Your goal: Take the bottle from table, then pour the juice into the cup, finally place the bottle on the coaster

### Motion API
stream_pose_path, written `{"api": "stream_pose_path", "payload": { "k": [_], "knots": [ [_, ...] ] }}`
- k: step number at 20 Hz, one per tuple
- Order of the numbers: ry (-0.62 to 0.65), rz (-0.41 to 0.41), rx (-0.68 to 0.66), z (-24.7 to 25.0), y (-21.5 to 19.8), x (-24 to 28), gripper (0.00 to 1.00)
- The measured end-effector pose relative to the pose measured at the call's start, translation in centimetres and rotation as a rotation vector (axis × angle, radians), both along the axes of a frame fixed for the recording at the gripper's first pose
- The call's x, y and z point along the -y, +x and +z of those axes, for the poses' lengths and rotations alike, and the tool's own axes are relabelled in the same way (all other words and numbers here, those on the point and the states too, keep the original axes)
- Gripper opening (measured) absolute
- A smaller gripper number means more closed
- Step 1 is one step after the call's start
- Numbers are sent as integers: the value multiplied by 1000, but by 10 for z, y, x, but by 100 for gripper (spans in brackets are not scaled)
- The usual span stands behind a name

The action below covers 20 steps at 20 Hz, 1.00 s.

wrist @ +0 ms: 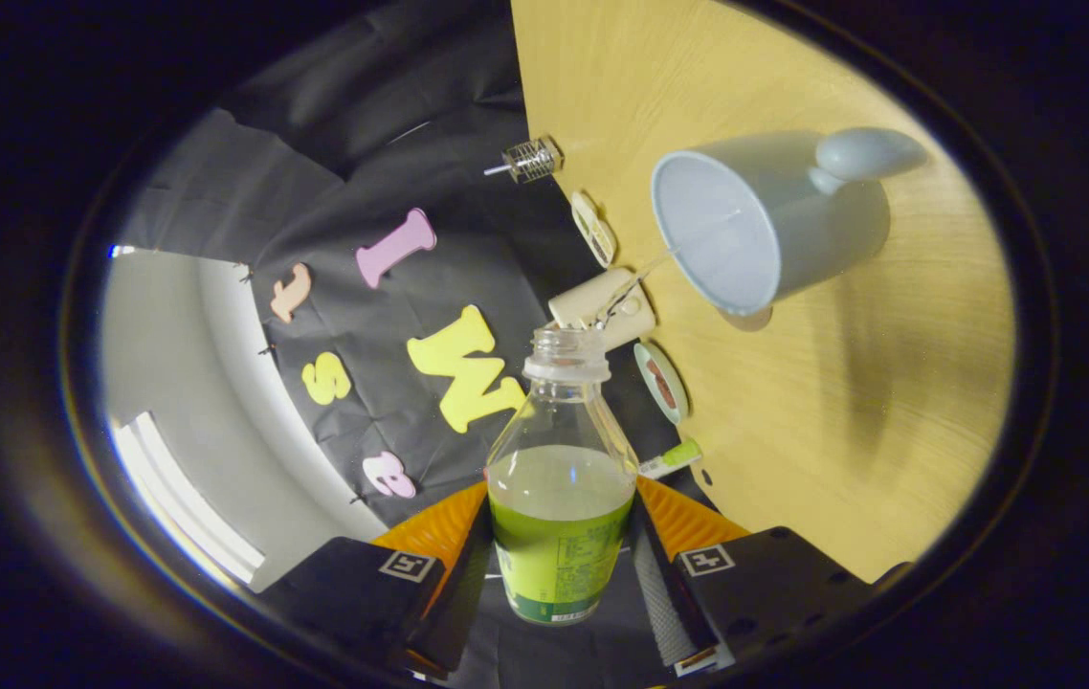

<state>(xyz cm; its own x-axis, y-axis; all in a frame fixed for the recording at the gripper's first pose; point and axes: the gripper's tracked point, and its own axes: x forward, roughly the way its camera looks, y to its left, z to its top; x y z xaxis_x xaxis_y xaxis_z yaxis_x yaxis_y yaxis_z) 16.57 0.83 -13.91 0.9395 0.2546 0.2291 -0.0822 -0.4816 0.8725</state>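
The claw (559, 565) is clamping both fingers on the uncapped bottle (561, 478), which is carrying green juice and a green label whose print is too small to read. Beyond its mouth, the pale cup (774, 225) is sitting on the wooden table (889, 402), apart from the bottle.

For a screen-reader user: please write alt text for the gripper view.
The gripper is shut on an uncapped bottle of green juice, tilted so its mouth points toward a pale mug standing on the wooden table. Small items lie along the table's edge.
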Motion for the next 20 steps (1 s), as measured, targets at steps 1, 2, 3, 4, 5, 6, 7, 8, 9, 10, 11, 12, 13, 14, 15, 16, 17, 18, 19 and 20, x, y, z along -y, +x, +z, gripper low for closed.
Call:
{"api": "stream_pose_path", "payload": {
  "k": [1,2,3,4,5,6,7,8,9,10,11,12,13,14,15,16,17,18,19,20],
  "knots": [
    [8,3,-6,-1,0,-1,77],
    [19,6,-12,1,0,-1,77],
    [32,14,-16,3,0,-2,77],
    [44,22,-18,5,0,-4,77],
    [50,17,-22,6,0,-4,77],
    [45,11,-19,6,2,-4,77],
    [41,17,-20,5,3,-6,77],
    [51,26,-20,7,2,-7,77],
    [74,35,-21,8,1,-7,77],
    [100,35,-23,9,1,-5,77],
    [120,31,-26,9,1,-5,77],
    [135,26,-27,9,1,-5,77],
    [150,19,-29,10,2,-4,77],
    [171,24,-31,10,2,-3,77],
    [199,30,-30,10,1,-1,77],
    [226,26,-27,12,1,1,77],
    [243,20,-31,12,1,3,77],
    [249,25,-36,12,-2,5,77],
    [251,37,-42,13,-3,6,77],
    [251,44,-45,16,-4,8,77]
  ]
}}
